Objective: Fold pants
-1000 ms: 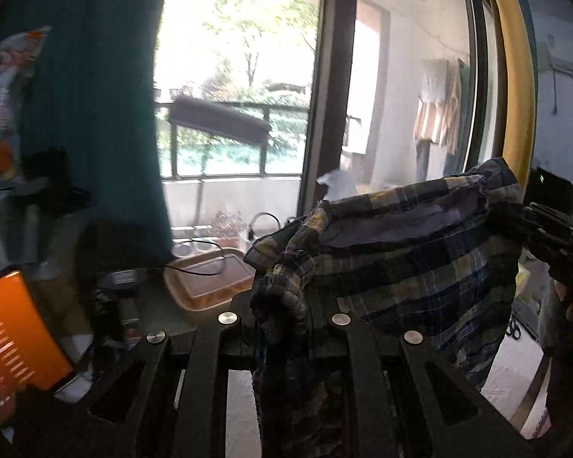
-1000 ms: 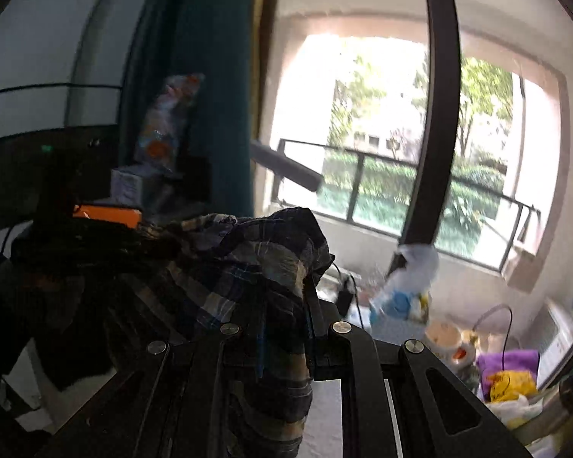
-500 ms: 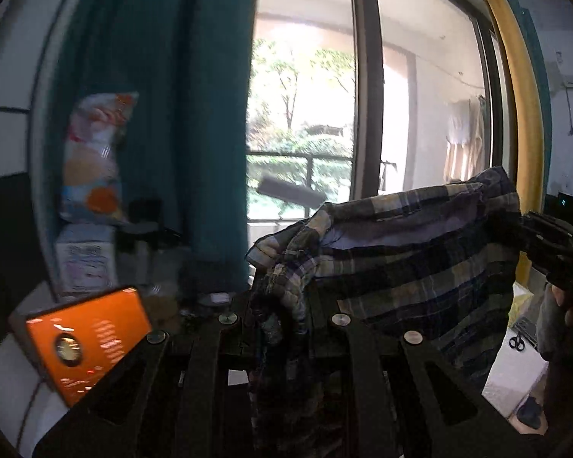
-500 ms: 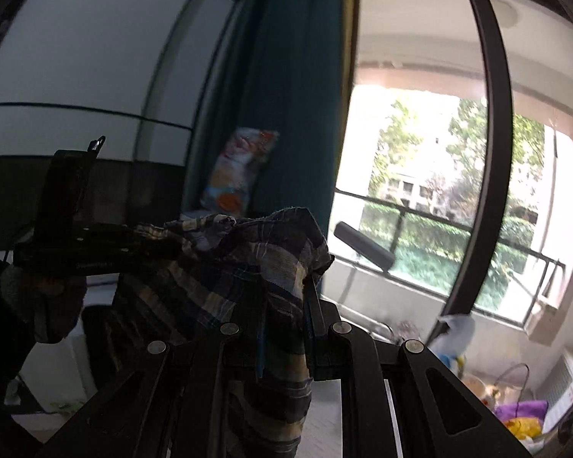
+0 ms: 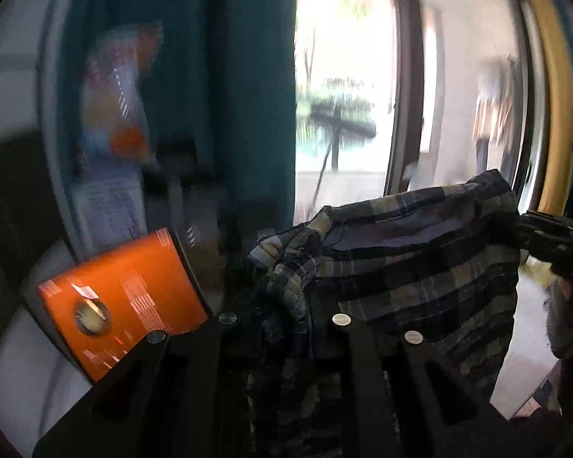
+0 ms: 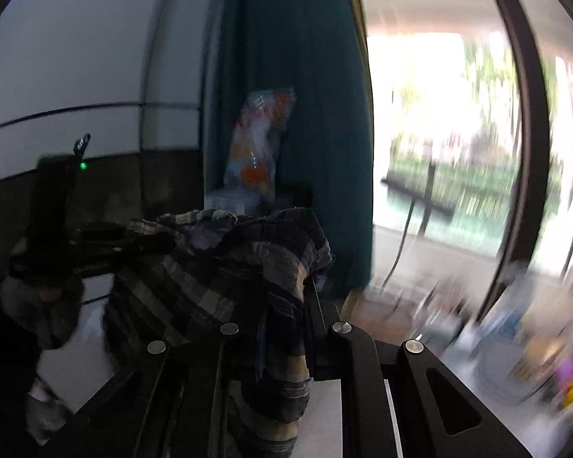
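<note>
Holding the pants [image 5: 420, 263] up in the air takes both grippers, one at each end of the top edge. On the left, the left gripper [image 5: 282, 305] is clamped on a bunched corner of the cloth, and the cloth spills down between its two fingers. From there the checked cloth stretches across to the right gripper [image 5: 546, 236], which pinches the far corner. In the right view it is the same: the right gripper [image 6: 282, 316] is squeezed tight on a fold of the pants [image 6: 217, 267], and the left gripper [image 6: 95, 244] grips the other end.

The pants look soft, thin and light. They droop and wrinkle, so they will not keep a shape by themselves. They do not look slippery or easy to break. The best place to hold them looks like the top corners, where the edge is thick. An orange screen [image 5: 122, 305] sits low on the left, and a blue curtain [image 5: 248, 87] hangs behind.
</note>
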Available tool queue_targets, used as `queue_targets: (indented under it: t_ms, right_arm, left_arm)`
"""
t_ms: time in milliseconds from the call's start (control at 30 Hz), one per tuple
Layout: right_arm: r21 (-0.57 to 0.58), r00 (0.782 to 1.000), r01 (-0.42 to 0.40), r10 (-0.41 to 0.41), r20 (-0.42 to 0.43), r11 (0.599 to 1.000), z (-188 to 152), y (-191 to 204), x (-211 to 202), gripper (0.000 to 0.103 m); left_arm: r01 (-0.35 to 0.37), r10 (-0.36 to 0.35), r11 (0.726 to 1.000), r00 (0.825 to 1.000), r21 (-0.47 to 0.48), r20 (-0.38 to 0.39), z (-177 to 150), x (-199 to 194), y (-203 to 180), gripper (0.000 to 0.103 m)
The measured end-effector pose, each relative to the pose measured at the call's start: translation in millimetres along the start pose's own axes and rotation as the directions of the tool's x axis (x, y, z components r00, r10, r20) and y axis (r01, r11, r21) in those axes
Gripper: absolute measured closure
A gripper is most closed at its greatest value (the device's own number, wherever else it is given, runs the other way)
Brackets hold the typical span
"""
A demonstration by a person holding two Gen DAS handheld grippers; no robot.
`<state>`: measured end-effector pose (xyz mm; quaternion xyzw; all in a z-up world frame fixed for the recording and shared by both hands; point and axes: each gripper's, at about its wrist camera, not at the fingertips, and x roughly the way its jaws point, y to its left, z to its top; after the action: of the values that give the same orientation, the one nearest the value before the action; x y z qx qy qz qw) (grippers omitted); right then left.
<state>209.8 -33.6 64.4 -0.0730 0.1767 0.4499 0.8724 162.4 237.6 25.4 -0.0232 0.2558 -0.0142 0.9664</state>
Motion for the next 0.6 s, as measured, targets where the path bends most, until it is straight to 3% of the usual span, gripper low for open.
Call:
queue_targets:
  t_ms: [67,133,267,467,567,600]
  right_arm:
    - [0.092,0.996,-0.014,0.022,-0.088,0.996,-21.1,-25.1,40.2,0.087]
    - [0.153,0.985,0.021,0.005,-0.171,0.988,-45.9,-46.6,82.5,0.088]
    - [0.262,0.959,0.086,-0.009,-0.283,0.961,-87.4,-83.2,141.9,0.087]
    - [0.299,0.93,0.131,-0.012,-0.368,0.945,-117.0,-105.0,192.1,0.087]
    - [0.338,0.918,0.145,0.001,-0.397,0.93,-124.7,-117.4,206.8,0.087]
    - [0.356,0.914,0.144,0.014,-0.405,0.923,-128.7,-121.5,212.0,0.087]
  left_arm:
    - [0.014,-0.016,1.0,0.995,-0.021,-0.101,-18.6,56.2,11.8,0.088]
    - [0.014,-0.022,0.999,0.982,-0.046,-0.186,-35.5,102.5,15.9,0.088]
    - [0.001,-0.021,0.997,0.965,-0.078,-0.261,-53.9,157.3,26.1,0.083]
    - [-0.074,0.026,0.987,0.951,-0.142,-0.309,-65.1,186.3,43.5,0.049]
    - [-0.085,0.038,0.986,0.953,-0.147,-0.3,-69.1,181.7,47.9,0.039]
    - [-0.09,0.045,0.985,0.956,-0.145,-0.29,-68.5,179.8,49.2,0.029]
